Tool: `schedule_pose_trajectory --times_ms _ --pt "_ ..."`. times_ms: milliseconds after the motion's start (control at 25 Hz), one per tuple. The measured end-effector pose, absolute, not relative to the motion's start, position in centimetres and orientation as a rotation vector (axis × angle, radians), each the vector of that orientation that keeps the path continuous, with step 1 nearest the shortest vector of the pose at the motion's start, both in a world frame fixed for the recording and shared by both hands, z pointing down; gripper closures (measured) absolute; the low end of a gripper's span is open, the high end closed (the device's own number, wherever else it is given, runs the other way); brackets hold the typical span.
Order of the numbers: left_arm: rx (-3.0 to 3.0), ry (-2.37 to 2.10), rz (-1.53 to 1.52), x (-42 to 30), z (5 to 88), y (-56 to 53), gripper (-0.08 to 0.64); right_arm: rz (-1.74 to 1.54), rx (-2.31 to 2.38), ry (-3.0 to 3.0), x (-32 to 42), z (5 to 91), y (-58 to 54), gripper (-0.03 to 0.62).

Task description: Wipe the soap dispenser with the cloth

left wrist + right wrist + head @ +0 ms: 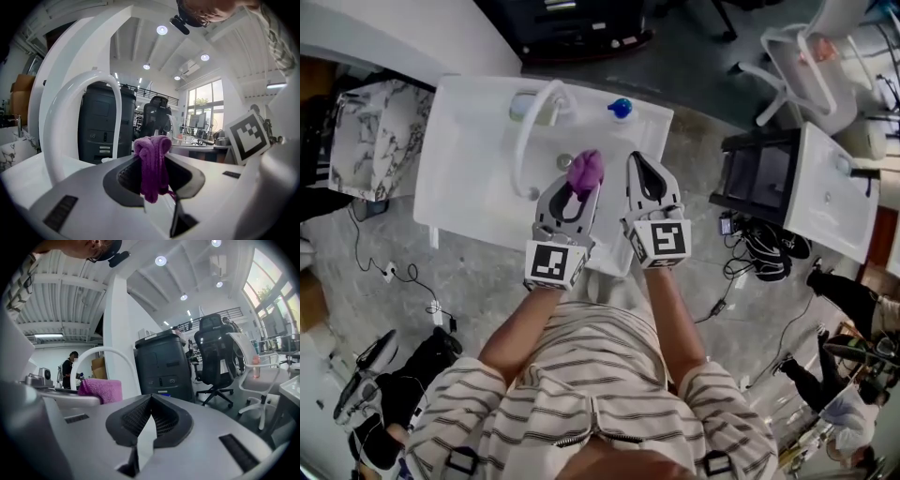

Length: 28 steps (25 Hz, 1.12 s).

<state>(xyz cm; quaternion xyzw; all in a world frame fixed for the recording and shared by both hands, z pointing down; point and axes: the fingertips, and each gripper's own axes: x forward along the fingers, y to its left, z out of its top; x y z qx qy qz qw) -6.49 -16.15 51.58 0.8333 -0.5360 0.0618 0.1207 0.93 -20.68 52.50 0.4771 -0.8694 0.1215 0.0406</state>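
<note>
A purple cloth [585, 172] is bunched between the jaws of my left gripper [579, 187], which is shut on it over the white sink [469, 159]. In the left gripper view the cloth [153, 164] hangs down from the fingertips. My right gripper [643, 161] is just to the right of it, shut with nothing between its jaws [149, 401]; the cloth [100, 390] shows to its left. A blue-topped soap dispenser [621, 108] stands on the sink's back rim, beyond both grippers. The white arched faucet [530, 122] curves over the basin at the left.
A clear bottle [525, 106] stands by the faucet base. A marble-patterned box [366, 136] is left of the sink. At the right are a black unit [759, 178], a second white sink [830, 192] and a white chair [802, 66]. Cables lie on the floor.
</note>
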Motion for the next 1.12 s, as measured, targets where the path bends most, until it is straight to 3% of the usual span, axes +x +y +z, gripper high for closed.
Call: schedule_pose_trajectory --times_ms 320,1120 --pt "2.431 -1.572 0.16 -6.2 52.3 -16.6 0.445 0.384 1.444 -2.647 0.4 55.0 -22.8 0.577" --pt "2.375 -1.588 0.166 -6.7 53.7 -16.6 0.443 0.335 1.424 -2.554 -1.2 59.0 -28.4 0.462"
